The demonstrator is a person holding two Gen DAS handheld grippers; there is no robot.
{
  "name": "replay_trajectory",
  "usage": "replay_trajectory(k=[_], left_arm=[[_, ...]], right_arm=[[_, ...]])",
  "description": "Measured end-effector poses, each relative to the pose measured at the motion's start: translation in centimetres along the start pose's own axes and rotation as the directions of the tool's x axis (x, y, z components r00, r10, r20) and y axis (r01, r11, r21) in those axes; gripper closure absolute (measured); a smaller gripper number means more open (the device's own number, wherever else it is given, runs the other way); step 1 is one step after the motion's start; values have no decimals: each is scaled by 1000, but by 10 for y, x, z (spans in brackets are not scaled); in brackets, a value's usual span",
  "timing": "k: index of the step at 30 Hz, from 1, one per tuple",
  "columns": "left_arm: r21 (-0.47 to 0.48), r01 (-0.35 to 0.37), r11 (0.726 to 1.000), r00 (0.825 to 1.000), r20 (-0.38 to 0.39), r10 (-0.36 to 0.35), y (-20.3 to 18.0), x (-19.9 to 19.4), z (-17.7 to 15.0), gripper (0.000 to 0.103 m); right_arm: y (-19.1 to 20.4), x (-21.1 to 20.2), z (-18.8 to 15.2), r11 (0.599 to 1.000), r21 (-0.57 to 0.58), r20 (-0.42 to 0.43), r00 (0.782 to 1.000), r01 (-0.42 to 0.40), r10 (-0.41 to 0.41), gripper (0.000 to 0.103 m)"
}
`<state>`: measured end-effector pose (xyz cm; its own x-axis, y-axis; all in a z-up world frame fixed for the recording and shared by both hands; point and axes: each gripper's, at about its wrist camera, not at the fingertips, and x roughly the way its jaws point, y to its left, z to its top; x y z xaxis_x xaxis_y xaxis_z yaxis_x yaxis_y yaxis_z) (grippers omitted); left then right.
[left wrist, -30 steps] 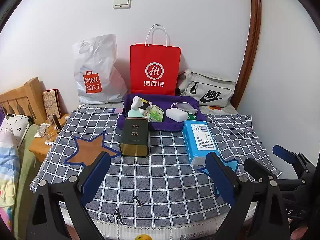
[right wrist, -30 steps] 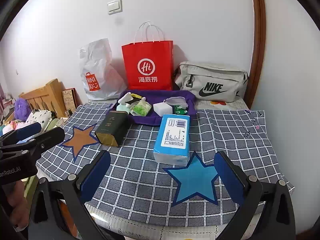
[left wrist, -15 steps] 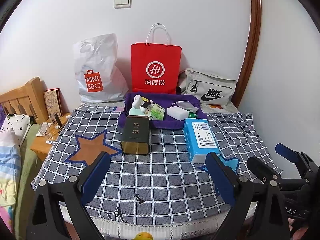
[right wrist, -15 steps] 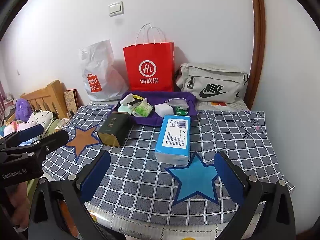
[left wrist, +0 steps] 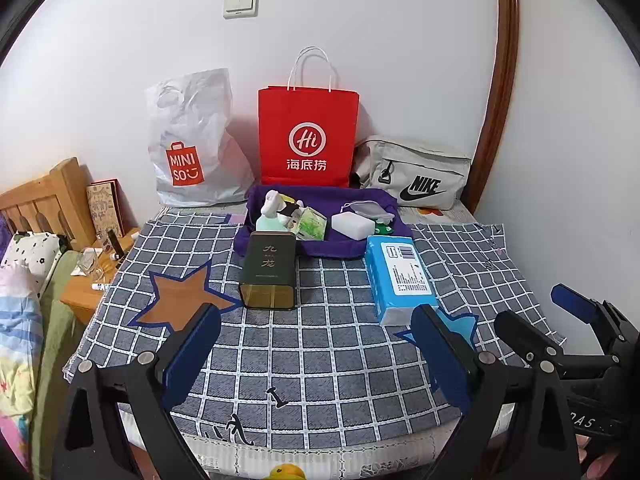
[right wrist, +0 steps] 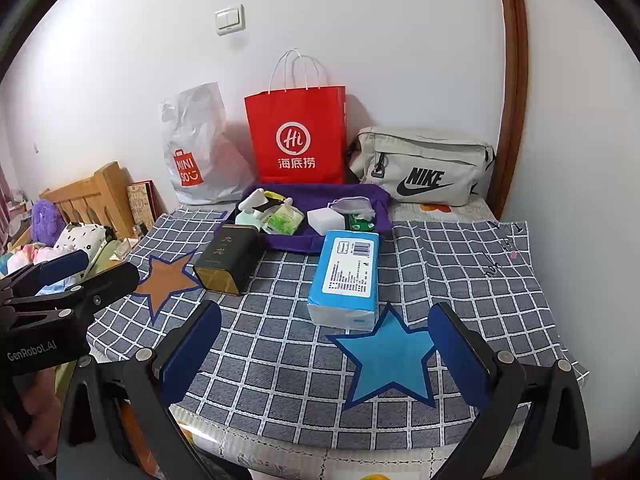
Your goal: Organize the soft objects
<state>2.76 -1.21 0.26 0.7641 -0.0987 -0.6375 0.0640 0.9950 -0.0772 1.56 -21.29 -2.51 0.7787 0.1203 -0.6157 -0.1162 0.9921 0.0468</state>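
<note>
Checked grey cloth (left wrist: 320, 344) was seen spread over the table, with two stars printed on it: one orange star (left wrist: 180, 300) and one blue star (right wrist: 390, 364). One blue-wrapped soft tissue pack (right wrist: 348, 276) was found lying flat on the cloth, its near end just above the blue star. One dark green rectangular tin (left wrist: 270, 272) was spotted lying on its side to the left of the pack, well apart from it. One purple fabric tray (left wrist: 360, 250) was placed behind both, holding one white sponge block (left wrist: 351, 226), one green-printed packet (left wrist: 312, 224), one pale green spray bottle (left wrist: 270, 216) and a grey pouch (right wrist: 350, 204); a few smaller bits there could not be told apart. Three bags were lined up against the wall: one white plastic bag (left wrist: 192, 148), one red paper bag (left wrist: 308, 136) and one grey zip bag (left wrist: 416, 176).

The left gripper (left wrist: 316, 356) was held low over the near edge, jaws spread wide, nothing between them. The right gripper (right wrist: 326, 354) was likewise released, its jaws wide apart and nothing grasped, with the blue star and the pack's near end framed between its fingers.
</note>
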Motion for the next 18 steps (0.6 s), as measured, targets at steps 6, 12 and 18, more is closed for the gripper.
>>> replay_trajectory(k=[6,12,18], left_arm=[[-1,0,1000,1000,1,0,-1,0,0,7],[-1,-1,1000,1000,0,1,-1,0,-1,7],[-3,6,1000,1000,-1,-6,-2,-1,1,7]], right_arm=[[0,0,0,1000,0,1,1000,-2,2,1],[1,0,0,1000,-4,2,1000,-4,4,1],[1,-1,0,1000,-3,3,1000,-5,5,1]])
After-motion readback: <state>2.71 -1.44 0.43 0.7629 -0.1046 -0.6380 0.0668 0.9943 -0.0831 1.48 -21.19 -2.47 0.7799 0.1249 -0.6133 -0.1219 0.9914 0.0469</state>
